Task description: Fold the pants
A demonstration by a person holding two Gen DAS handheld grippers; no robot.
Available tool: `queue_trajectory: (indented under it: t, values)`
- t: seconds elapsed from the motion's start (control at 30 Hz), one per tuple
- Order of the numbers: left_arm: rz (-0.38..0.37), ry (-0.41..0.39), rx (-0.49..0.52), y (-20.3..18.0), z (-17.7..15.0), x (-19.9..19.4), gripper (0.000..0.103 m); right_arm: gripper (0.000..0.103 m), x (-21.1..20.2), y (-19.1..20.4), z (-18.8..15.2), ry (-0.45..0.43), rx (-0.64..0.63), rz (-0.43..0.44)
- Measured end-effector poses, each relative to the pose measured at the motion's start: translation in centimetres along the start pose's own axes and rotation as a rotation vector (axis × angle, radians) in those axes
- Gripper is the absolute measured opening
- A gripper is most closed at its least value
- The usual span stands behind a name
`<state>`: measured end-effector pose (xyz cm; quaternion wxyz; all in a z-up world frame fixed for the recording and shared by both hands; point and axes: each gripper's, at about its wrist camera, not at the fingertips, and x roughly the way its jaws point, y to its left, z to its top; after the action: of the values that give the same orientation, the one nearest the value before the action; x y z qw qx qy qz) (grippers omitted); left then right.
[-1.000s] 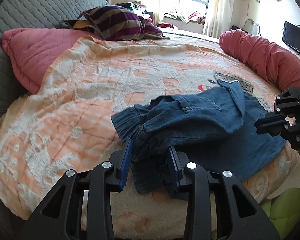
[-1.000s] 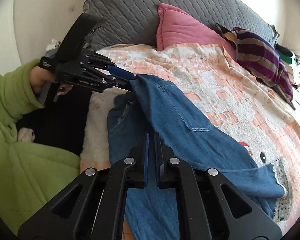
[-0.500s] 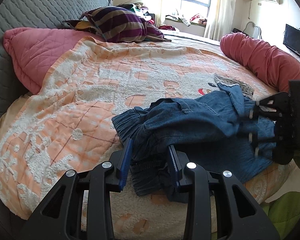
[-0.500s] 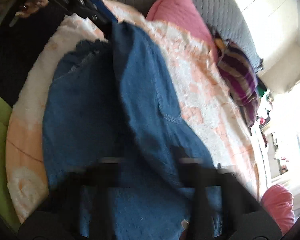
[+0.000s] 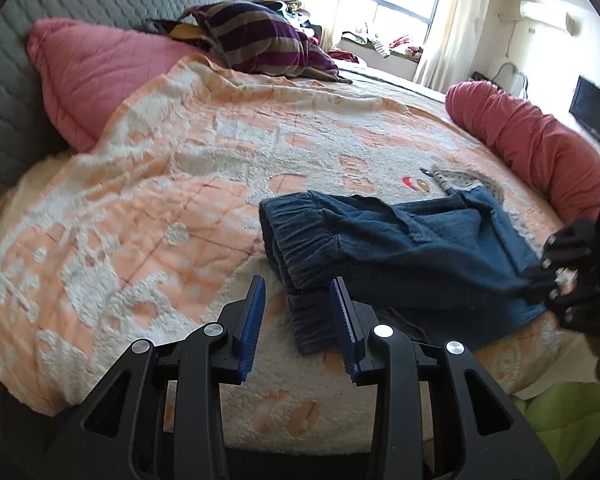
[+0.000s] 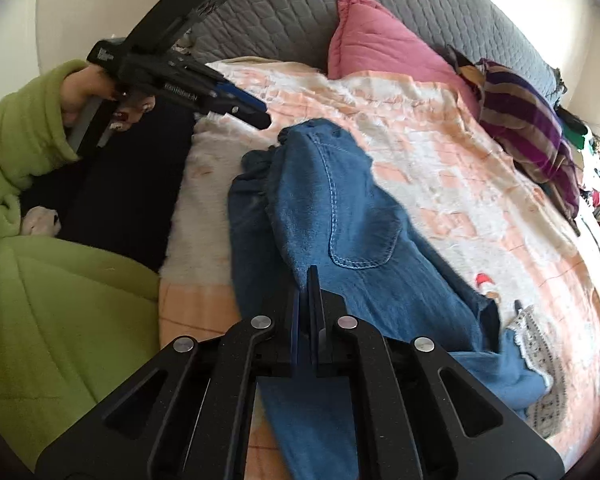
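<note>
Two tools are working over the bed (image 5: pixel 148 184). Nearest, the left tool (image 5: pixel 298 316) is hovering with its jaws apart and empty, just short of the waistband. The right tool (image 6: pixel 305 308) is pinched together on a fold of the pants (image 6: pixel 340 216). Those jeans are lying on the blanket (image 6: pixel 440 168) by the bed's near edge, waistband toward the left tool, legs running away toward the lace-trimmed hem (image 6: pixel 536 344).

Bright daylight from the window (image 5: pixel 396 0); fisheye edges warped, slight motion blur.
</note>
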<state>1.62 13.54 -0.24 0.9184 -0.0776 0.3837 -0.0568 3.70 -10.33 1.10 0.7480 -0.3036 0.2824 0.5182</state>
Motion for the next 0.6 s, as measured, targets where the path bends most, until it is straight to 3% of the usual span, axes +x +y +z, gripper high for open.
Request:
queue_trajectory:
  t: [0.2, 0.37, 0.43, 0.53, 0.57, 0.6]
  values:
    - [-0.133, 0.031, -0.114, 1.3, 0.4, 1.9, 0.060, 0.000, 0.8, 0.1, -0.2, 0.000, 0.034, -0.002]
    - [-0.247, 0.043, -0.243, 3.1, 0.9, 4.1, 0.059, 0.000, 0.7, -0.3, -0.2, -0.012, 0.050, -0.002]
    - [-0.273, 0.050, -0.274, 3.3, 1.1, 4.8, 0.041, 0.000, 0.8, -0.5, -0.1, -0.014, 0.055, 0.000]
    - [-0.289, 0.038, -0.269, 2.8, 1.4, 4.5, 0.026, 0.000, 0.6, -0.5, 0.1, -0.023, 0.056, -0.005]
    - [-0.291, 0.027, -0.255, 2.6, 1.5, 4.1, 0.008, 0.000, 0.3, -0.5, 0.2, -0.027, 0.055, -0.002]
    - [-0.280, 0.010, -0.235, 2.4, 1.6, 3.1, 0.007, 0.000, 0.1, -0.4, 0.2, -0.028, 0.051, 0.002]
